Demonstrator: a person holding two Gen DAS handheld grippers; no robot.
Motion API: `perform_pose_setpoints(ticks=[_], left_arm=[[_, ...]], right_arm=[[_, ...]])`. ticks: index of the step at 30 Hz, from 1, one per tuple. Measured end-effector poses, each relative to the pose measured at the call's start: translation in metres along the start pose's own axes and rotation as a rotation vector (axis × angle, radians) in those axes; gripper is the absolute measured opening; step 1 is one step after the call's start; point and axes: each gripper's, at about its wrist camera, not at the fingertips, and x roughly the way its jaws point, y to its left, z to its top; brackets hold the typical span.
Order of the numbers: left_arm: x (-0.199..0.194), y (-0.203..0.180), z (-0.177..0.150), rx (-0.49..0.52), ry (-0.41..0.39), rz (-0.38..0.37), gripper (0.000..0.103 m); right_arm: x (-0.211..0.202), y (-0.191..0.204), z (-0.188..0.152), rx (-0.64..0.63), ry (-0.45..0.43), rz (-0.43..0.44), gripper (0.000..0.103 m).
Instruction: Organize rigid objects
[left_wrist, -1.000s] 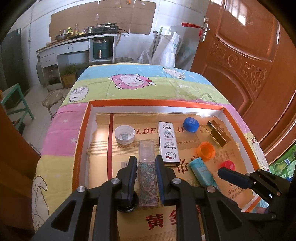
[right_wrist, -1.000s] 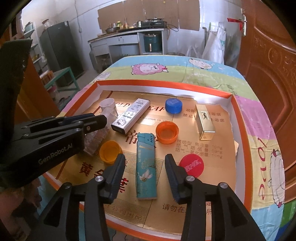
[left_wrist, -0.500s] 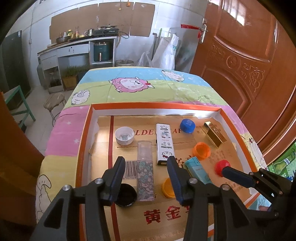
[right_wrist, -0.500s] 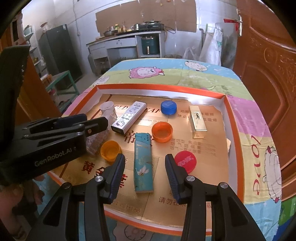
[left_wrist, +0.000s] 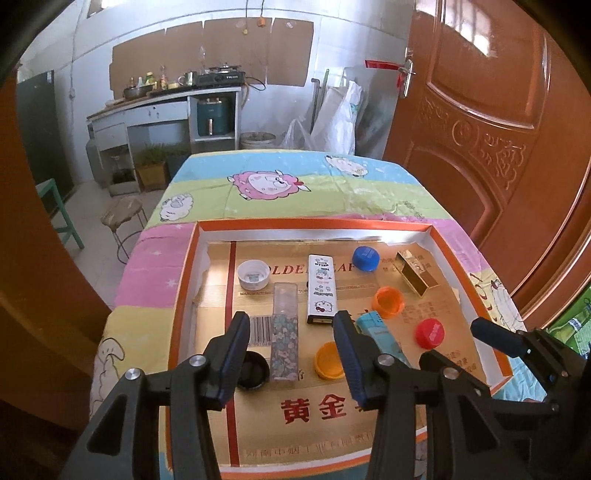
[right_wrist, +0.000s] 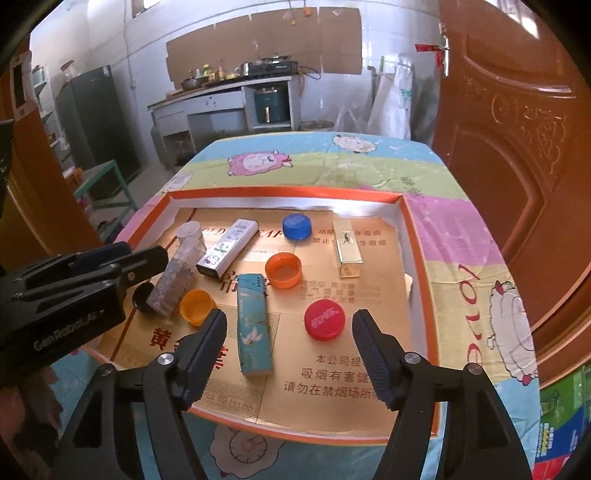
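A shallow orange-rimmed tray holds small boxes and bottle caps. My left gripper hovers open above a floral box, its pads clear of the box. A black cap lies left of that box and a yellow cap right of it. My right gripper is opening wide. A teal box lies flat on the tray floor near its left finger, untouched, and a red cap lies beside it.
Farther back in the tray lie a white cartoon box, a gold box, a blue cap, an orange cap and a white cap. The tray sits on a cartoon bedspread. A wooden door stands at the right.
The left jaws let go of the floral box and stand apart. The right jaws spread much wider around the teal box. Both grippers drew back and up from the tray.
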Motion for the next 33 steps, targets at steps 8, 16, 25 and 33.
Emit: perform_pose_setpoints(ticks=[8, 16, 25, 33], left_arm=[[-0.022, -0.005, -0.004, -0.006, -0.041, 0.011, 0.047], [-0.041, -0.01, -0.009, -0.004, -0.087, 0.078, 0.047], [-0.057, -0.019, -0.017, -0.002, -0.114, 0.113, 0.047], [-0.073, -0.021, -0.023, -0.037, -0.121, 0.068, 0.047]], right_arm=[[-0.02, 0.001, -0.003, 0.003, -0.03, -0.023, 0.073], [-0.036, 0.002, -0.005, 0.008, -0.053, -0.036, 0.073], [-0.053, 0.004, -0.005, 0.007, -0.078, -0.048, 0.073], [-0.066, 0.003, -0.01, 0.012, -0.1, -0.068, 0.073]])
